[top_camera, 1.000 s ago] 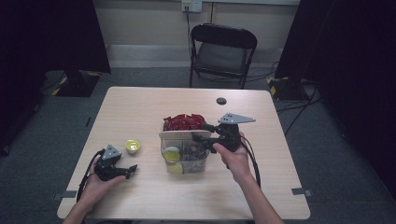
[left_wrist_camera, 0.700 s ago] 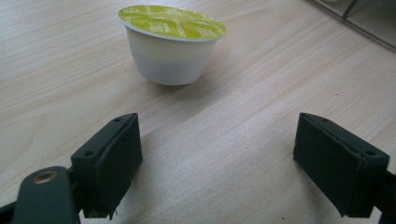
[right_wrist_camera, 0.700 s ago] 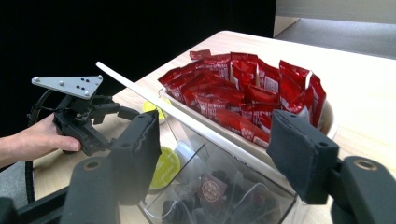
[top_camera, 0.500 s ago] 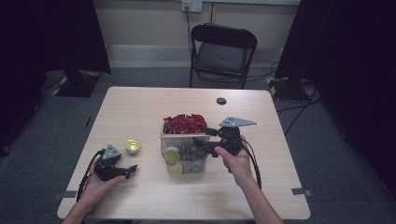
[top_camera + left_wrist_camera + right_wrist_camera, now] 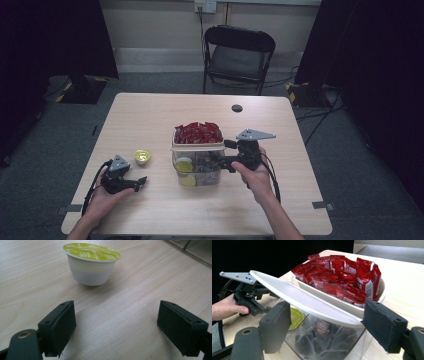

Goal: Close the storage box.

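Risk first: thin white plastic lid (image 5: pixel 299 301) looks to sit slanted across the clear plastic box (image 5: pixel 324 345) of pods and tea bags, not flat on its rim. Could slide off or tip with any nudge from the right gripper (image 5: pixel 324 322) on the way out. Could also bump the white oval dish (image 5: pixel 332 298) heaped with red foil sachets (image 5: pixel 342 272) just behind, spilling sachets over the light wooden table (image 5: pixel 150 115). A sideways pull would likely drag the whole box.

Seen from the high view: lid (image 5: pixel 197 146) over box (image 5: pixel 200 170) at mid-table, sachets (image 5: pixel 197 132) on the far side, right gripper (image 5: pixel 220 159) at the box's right side.

Right pads (image 5: pixel 275 327): have just been opening, now about half spread, lid's edge passing between them but apparently no pad pressing on it. Nothing gripped.

Left gripper (image 5: pixel 117 322): low over the table at the near left (image 5: pixel 140 182), spread wide, empty, bare wood between the pads. Small white capsule with a yellow-green foil top (image 5: pixel 91 263) upright just ahead, untouched, apart from the box (image 5: pixel 142 156).
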`<state>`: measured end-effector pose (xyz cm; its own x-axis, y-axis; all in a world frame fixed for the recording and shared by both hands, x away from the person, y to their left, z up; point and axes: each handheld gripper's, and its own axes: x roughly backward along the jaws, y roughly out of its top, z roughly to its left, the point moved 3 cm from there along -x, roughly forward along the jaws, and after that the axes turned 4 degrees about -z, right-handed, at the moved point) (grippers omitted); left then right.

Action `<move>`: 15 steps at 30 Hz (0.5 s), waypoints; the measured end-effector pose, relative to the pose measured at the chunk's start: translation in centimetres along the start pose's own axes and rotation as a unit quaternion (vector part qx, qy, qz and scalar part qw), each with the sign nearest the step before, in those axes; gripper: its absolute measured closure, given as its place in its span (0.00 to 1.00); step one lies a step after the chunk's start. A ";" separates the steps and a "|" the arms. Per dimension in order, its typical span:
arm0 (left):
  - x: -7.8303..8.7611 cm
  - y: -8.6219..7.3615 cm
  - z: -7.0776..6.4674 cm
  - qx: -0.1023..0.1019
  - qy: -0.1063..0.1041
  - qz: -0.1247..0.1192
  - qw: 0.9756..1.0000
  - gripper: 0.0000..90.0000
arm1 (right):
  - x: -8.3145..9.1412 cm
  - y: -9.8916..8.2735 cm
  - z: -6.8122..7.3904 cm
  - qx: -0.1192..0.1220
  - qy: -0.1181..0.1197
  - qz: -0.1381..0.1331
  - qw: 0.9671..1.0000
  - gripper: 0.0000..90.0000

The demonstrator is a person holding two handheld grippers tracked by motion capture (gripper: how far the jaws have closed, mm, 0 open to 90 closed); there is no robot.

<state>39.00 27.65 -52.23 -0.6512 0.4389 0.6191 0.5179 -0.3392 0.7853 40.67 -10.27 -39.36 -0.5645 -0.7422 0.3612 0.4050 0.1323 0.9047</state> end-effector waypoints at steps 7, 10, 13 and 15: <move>0.0 0.0 0.0 0.000 -0.001 0.000 1.000 0.16 | 0.1 -0.4 0.1 0.004 -0.009 -0.003 1.000 0.23; 0.0 0.0 0.1 -0.002 -0.002 0.000 1.000 0.16 | 0.3 -0.6 0.0 0.001 -0.011 0.000 1.000 0.22; 0.0 0.0 0.1 -0.003 -0.001 0.001 1.000 0.16 | 0.3 -1.0 -0.4 -0.007 -0.013 0.004 1.000 0.21; 0.0 0.0 0.1 -0.002 -0.002 0.000 1.000 0.16 | 0.2 -1.4 -0.5 -0.008 -0.014 0.009 1.000 0.21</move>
<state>39.06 27.70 -52.24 -0.6485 0.4420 0.6197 0.5158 -0.3434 0.7848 40.38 -10.88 -40.63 -0.5763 -0.7211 0.3846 0.4271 0.1355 0.8940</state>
